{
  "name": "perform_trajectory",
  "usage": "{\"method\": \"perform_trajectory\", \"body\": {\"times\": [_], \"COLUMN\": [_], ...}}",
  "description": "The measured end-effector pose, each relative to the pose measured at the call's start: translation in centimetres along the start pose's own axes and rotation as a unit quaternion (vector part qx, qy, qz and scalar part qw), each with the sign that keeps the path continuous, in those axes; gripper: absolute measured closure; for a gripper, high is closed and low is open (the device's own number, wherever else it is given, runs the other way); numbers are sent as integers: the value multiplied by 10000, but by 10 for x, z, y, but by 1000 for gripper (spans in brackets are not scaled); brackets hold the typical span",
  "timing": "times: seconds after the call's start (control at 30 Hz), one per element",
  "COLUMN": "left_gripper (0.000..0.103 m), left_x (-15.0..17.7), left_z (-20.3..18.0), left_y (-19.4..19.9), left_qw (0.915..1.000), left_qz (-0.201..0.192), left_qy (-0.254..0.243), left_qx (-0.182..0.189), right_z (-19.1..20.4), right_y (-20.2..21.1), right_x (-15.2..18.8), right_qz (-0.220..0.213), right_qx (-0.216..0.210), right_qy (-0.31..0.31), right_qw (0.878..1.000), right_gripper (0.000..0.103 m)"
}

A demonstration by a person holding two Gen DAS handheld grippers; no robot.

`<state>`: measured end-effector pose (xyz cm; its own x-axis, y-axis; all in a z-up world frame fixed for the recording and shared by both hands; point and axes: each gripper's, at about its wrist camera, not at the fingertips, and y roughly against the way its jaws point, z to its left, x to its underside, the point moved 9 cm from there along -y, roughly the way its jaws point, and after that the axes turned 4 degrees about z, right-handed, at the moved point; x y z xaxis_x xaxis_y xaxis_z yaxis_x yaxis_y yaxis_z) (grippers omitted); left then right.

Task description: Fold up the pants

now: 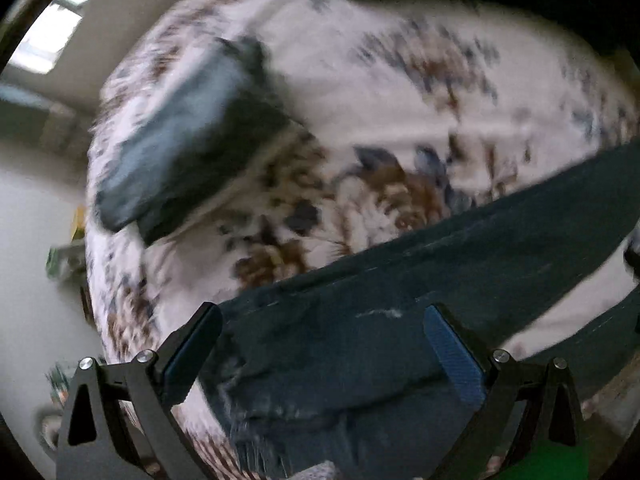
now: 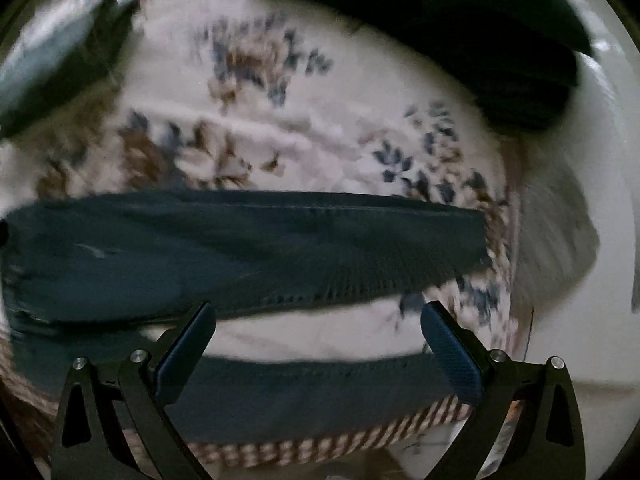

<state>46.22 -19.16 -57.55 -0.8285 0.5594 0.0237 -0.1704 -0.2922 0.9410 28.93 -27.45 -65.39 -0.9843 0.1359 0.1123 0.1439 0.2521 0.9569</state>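
Note:
Dark blue jeans (image 1: 360, 344) lie spread on a floral bedsheet (image 1: 360, 92). In the left wrist view my left gripper (image 1: 322, 354) is open over the waist end, its fingers wide apart with denim between and below them, gripping nothing. In the right wrist view two legs run across: the far leg (image 2: 240, 248) and the near leg (image 2: 304, 396), with a strip of sheet between. My right gripper (image 2: 318, 354) hangs open just above the near leg, holding nothing. Both views are motion-blurred.
A folded grey-blue garment (image 1: 180, 140) lies on the sheet at the left, also seen as folded garment (image 2: 52, 68). A dark pile of clothes (image 2: 460, 32) sits at the far right of the bed. The bed edge with checked trim (image 2: 320, 444) is near; pale floor (image 1: 32, 240) lies to the left.

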Motion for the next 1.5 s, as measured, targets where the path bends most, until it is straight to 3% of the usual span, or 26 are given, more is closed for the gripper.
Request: {"method": "perform_trajectory", "body": {"times": [0.1, 0.2, 0.37, 0.4, 0.43, 0.5, 0.57, 0.6, 0.63, 0.7, 0.93, 1.03, 1.1, 1.13, 1.17, 1.23, 1.33, 1.5], "left_gripper": [0, 0, 0, 2, 13, 33, 53, 73, 85, 90, 95, 96, 97, 97, 97, 97, 97, 97], "left_x": [-14, -23, -33, -34, -35, -35, -34, -34, -34, -31, 0, 29, 64, 88, 92, 133, 172, 228], "left_z": [-27, -50, -72, -71, -69, -68, -66, -61, -55, -44, 6, 13, 4, -3, -35, -47, -71, -111], "left_y": [-60, -102, -132, -132, -132, -131, -122, -115, -108, -95, -16, 19, 36, 41, 37, 46, 40, -6], "left_qw": [9979, 9925, 9847, 9858, 9875, 9872, 9862, 9878, 9898, 9916, 9940, 9897, 9857, 9828, 9806, 9758, 9691, 9557], "left_qz": [312, 550, 600, 583, 597, 687, 573, 438, 338, 236, -347, -482, -537, -519, -507, -403, -119, 568], "left_qy": [-552, -1074, -1629, -1577, -1431, -1153, -1165, -1147, -1073, -881, 143, 634, 932, 1102, 1253, 1534, 1857, 2260], "left_qx": [-106, -180, -119, 4, 279, 866, 1031, 961, 878, 916, 1027, 1190, 1295, 1388, 1421, 1503, 1618, 1798], "right_z": [10, 21, 40, 45, 49, 57, 57, 55, 50, 42, -1, -17, -13, -18, -19, -11, 15, 36], "right_y": [-67, -123, -163, -164, -165, -166, -165, -164, -162, -158, -109, -80, -66, -58, -54, -41, -31, -77], "right_x": [-26, -40, -59, -63, -63, -59, -58, -59, -59, -54, -35, -9, 18, 38, 56, 99, 164, 239], "right_qz": [339, 724, 856, 807, 806, 846, 678, 599, 539, 454, -163, -525, -651, -686, -673, -633, -486, -48], "right_qx": [338, 671, 754, 661, 531, 157, 59, 45, -6, -173, -490, -597, -684, -763, -842, -962, -922, -758], "right_qy": [877, 1789, 2932, 3041, 3078, 3067, 2984, 2895, 2751, 2483, 1829, 1638, 1546, 1477, 1422, 1338, 1362, 1711], "right_qw": [9950, 9789, 9492, 9469, 9465, 9479, 9520, 9553, 9599, 9675, 9818, 9833, 9834, 9837, 9839, 9843, 9852, 9823], "right_gripper": [1, 3, 5, 11, 17, 48, 61, 73, 79, 88, 94, 94, 94, 94, 94, 94, 94, 94]}}
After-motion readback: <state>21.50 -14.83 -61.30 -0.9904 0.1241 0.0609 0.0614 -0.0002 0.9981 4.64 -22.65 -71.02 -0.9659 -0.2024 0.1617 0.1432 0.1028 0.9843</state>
